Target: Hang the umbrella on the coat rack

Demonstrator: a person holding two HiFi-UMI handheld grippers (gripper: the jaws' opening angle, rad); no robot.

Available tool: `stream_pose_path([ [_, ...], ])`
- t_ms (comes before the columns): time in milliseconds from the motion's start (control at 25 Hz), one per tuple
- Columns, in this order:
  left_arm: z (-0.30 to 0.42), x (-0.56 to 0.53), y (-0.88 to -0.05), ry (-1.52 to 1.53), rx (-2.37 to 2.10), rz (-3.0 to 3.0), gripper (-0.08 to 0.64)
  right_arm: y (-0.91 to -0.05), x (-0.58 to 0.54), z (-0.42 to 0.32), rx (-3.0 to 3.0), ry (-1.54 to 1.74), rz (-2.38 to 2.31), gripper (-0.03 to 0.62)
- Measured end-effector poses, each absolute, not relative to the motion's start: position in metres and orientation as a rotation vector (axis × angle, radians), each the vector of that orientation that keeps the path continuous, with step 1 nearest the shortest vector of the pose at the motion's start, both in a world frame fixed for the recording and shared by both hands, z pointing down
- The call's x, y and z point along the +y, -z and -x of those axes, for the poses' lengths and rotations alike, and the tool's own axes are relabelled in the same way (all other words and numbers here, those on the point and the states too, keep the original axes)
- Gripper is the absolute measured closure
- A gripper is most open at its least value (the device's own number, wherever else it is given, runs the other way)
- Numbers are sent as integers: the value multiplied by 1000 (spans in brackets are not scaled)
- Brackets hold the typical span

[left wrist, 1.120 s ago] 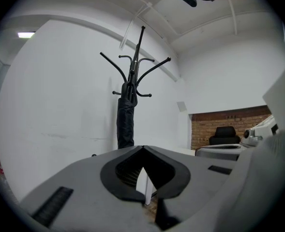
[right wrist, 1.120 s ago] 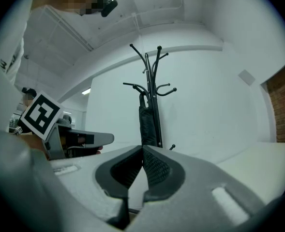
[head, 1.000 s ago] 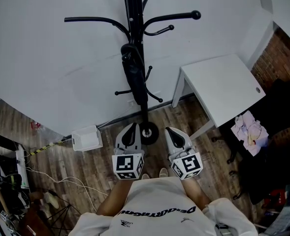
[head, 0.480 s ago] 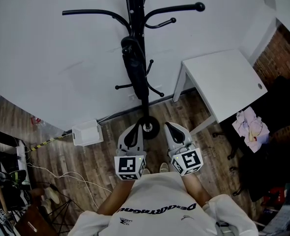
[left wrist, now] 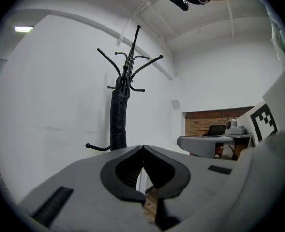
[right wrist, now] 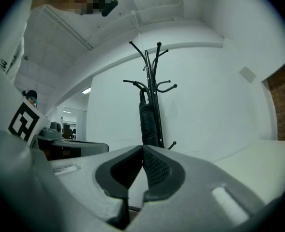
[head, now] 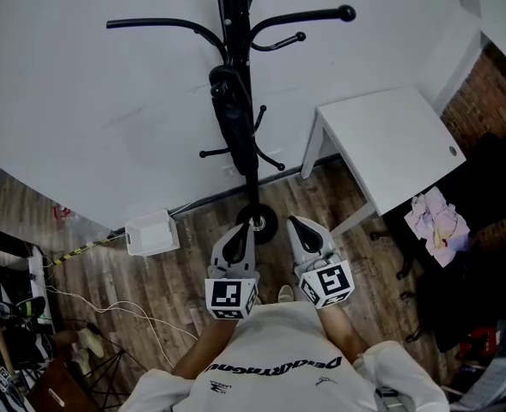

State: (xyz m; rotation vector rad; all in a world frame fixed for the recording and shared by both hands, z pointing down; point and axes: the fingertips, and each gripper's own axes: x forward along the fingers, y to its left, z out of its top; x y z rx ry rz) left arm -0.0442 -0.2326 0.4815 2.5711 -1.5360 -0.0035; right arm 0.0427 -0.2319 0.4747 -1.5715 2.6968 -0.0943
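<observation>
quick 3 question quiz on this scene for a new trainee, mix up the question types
1. True or false: the umbrella hangs on the coat rack, its tip clear of the floor.
2. What do the left gripper and the right gripper hold?
A) the umbrella
B) a cloth
C) nothing
3. Fill in: in the head view, a white ____ stands against the wall to the right of the rack.

Key
1. True: it hangs folded along the pole.
2. C: both are shut and empty, held close to the person.
3. table
</observation>
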Motion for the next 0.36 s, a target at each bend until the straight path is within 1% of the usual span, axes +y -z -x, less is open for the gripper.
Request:
stream_pose_path([
  [360,39,-230,-482,15,-1513,-2588,561,-474,-232,-45,2705,76,1564,595],
])
